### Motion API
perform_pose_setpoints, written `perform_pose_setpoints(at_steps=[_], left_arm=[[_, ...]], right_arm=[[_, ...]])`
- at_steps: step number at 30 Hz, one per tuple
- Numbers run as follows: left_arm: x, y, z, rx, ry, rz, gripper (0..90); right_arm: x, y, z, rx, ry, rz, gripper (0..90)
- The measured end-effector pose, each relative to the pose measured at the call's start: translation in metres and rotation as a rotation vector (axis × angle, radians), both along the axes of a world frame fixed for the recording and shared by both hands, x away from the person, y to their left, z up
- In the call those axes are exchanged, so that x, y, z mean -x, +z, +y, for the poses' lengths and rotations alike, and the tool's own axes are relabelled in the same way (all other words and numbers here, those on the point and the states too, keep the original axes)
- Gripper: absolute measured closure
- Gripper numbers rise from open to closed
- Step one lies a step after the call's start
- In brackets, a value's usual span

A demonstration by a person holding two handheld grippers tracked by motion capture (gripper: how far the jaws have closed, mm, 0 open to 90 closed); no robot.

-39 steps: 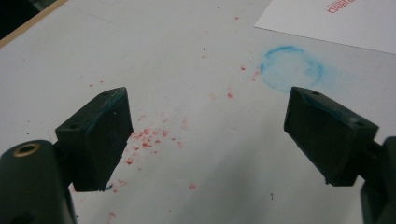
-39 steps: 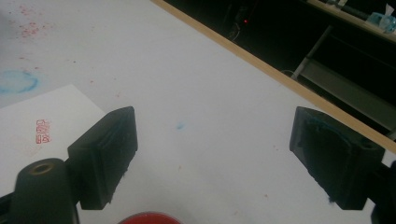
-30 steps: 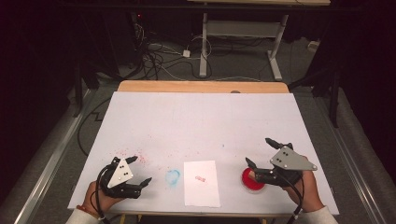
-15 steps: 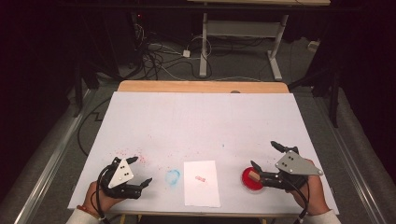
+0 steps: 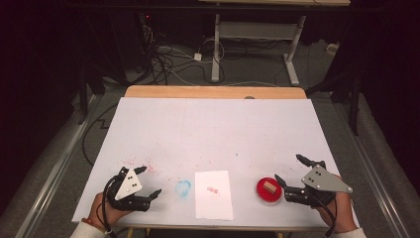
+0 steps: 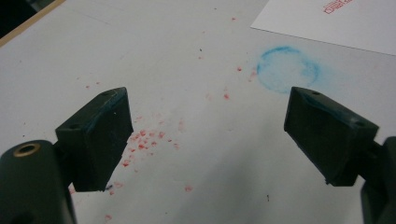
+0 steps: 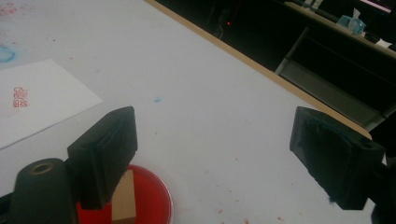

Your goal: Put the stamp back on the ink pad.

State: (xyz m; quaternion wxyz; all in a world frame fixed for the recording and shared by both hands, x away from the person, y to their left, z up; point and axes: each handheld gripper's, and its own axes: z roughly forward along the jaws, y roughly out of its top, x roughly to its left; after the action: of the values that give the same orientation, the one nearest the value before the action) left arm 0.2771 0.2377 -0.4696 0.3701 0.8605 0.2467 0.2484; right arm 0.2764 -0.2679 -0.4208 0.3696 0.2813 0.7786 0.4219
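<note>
Table (image 5: 213, 124): white top, wooden strip along the far edge; scattered red specks on the near left part.

Left gripper (image 5: 147, 180): held in the left hand (image 5: 106, 210) at the near left corner of the table. Jaws spread wide, nothing between them; in the left gripper view they stand over bare tabletop flecked with red, and whether they touch the surface cannot be told.

Blue ring mark (image 5: 183, 188): smudged circle on the tabletop, between the left gripper and the paper, just beside the paper's left edge.

Sheet of paper (image 5: 213, 195): white, flat at the near edge, centre; a small red stamp print (image 5: 213, 190) near its middle.

Red dish (image 5: 269, 191): round, shallow, right of the paper, apart from it. A small wooden block (image 5: 270, 187) stands upright in it.

Right gripper (image 5: 292, 171): held in the right hand (image 5: 337, 213), just right of the dish. Jaws wide apart and empty; in the right gripper view one jaw hangs directly in front of the block, contact unclear.
</note>
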Motion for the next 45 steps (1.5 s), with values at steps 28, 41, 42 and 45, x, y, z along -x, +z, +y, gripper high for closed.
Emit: perform_pose_setpoints(at_steps=[28, 41, 42, 45], left_arm=[[-0.004, 0.000, -0.006, 0.001, -0.025, -0.004, 14.3], [-0.003, 0.000, -0.006, 0.001, -0.035, -0.005, 14.3], [-0.003, 0.000, -0.006, 0.001, -0.035, -0.007, 14.3], [-0.002, 0.000, -0.006, -0.001, -0.037, -0.008, 14.3]], right_arm=[[0.011, -0.043, -0.037, -0.002, -0.052, 0.076, 15.2], [0.009, -0.053, -0.036, -0.012, -0.039, 0.096, 15.4], [0.009, -0.053, -0.035, -0.010, -0.040, 0.093, 15.4], [0.010, -0.051, -0.034, -0.013, -0.042, 0.084, 15.4]])
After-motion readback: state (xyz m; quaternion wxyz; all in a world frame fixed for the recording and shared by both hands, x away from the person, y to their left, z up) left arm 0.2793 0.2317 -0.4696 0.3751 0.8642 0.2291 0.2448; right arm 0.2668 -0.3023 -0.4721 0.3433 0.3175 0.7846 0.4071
